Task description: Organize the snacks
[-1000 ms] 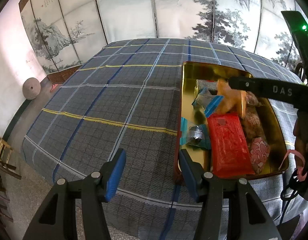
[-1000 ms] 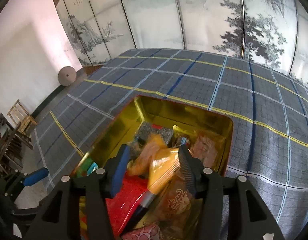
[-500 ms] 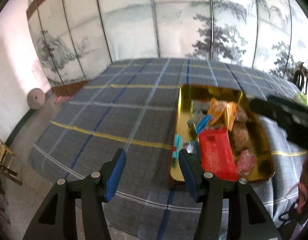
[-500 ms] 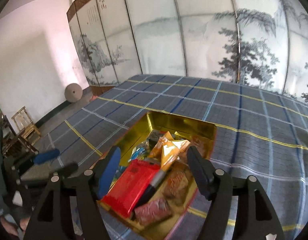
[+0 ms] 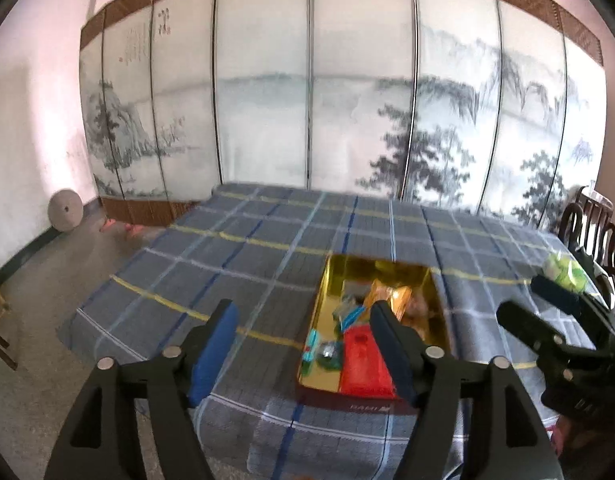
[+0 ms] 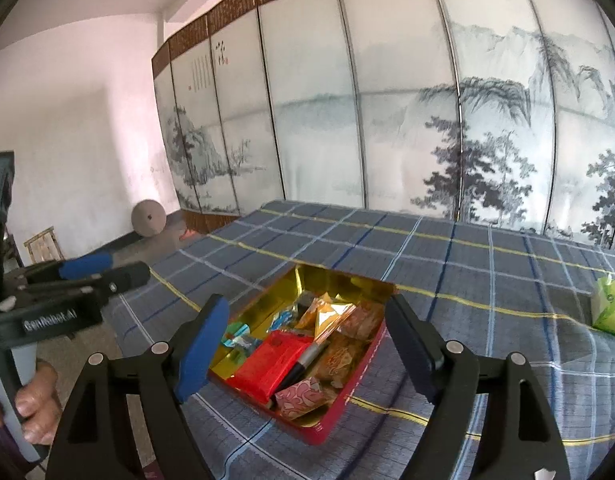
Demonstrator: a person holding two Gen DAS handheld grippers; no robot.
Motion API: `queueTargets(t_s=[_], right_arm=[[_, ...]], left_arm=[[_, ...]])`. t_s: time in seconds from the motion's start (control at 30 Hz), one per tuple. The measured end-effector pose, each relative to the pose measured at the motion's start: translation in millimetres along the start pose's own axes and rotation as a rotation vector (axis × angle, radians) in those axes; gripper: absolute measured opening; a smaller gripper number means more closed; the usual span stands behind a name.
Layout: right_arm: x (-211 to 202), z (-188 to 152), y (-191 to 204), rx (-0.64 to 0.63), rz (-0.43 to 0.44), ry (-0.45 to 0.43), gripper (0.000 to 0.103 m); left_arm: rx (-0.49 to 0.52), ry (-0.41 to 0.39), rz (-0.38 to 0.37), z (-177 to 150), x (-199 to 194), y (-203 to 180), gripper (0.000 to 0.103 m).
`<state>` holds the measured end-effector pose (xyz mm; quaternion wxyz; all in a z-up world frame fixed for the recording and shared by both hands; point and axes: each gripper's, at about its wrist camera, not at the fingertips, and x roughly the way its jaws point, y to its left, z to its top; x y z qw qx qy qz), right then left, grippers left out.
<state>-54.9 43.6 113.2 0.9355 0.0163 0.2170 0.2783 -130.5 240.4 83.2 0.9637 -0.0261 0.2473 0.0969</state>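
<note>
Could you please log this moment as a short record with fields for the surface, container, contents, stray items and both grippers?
surface: plaid tablecloth
container: red tin, gold inside
contents: red packet, orange packets, pen, pink packet
stray: green packet, right of tin
left gripper: opening, empty
right gripper: opening, empty

"GenRobot.AI" was read in white on the left gripper's [image 6: 105,276] black body; "DAMI" was made out on the tin's [image 5: 367,408] red wall — the screen's [image 6: 205,72] calligraphy stayed illegible.
</note>
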Motion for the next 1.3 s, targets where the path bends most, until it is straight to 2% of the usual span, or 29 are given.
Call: queueTargets(t_s=[0.2, 0.27, 0.37, 0.47, 0.6, 0.73, 0.8, 0.83, 0.9, 1.0, 1.03, 1.17, 1.3], right_arm=[[-18, 4, -13, 0.018, -0.02, -0.034, 0.082], [-22, 4, -18, 0.024, -0.027, -0.036, 0.082], [-28, 2, -22, 0.032, -0.031, -0.041, 0.082], [-32, 0, -27, 0.034, -0.035, -0.045, 0.082], [-35, -6, -38, 0.048, -0.045, -0.039, 0.083], [-35, -14, -58, 0.06, -0.085, -0.005, 0.086], [-34, -20, -82, 0.072, -0.144, 0.033, 0.087], [-34, -23, -92, 0.077, -0.161, 0.049, 0.088], [-30, -34, -127, 0.08, -0.251, 0.12, 0.088], [-25, -53, -181, 0.099, -0.358, 0.212, 0.088], [-23, -63, -208, 0.112, -0.429, 0.26, 0.088], [-21, -89, -282, 0.17, -0.554, 0.368, 0.088], [-12, -104, -325, 0.193, -0.606, 0.451, 0.088]], left_arm=[[0.05, -0.098, 0.025, 15, -35, -16, 0.082], [0.067, -0.112, 0.025, 17, -41, -21, 0.083], [0.092, -0.123, 0.044, 21, -47, -29, 0.091], [0.111, -0.144, 0.067, 21, -52, -36, 0.091], [0.119, -0.135, 0.042, 21, -53, -41, 0.092], [0.126, -0.094, 0.013, 21, -47, -45, 0.095], [0.126, -0.053, -0.011, 19, -40, -47, 0.103], [0.129, -0.033, -0.029, 18, -37, -49, 0.103], [0.137, 0.011, -0.04, 16, -27, -53, 0.103], [0.131, 0.025, -0.012, 13, -16, -56, 0.103], [0.135, 0.032, -0.002, 11, -12, -59, 0.103], [0.148, 0.033, 0.029, 9, -7, -65, 0.103], [0.169, 0.044, 0.06, 9, -4, -76, 0.103]])
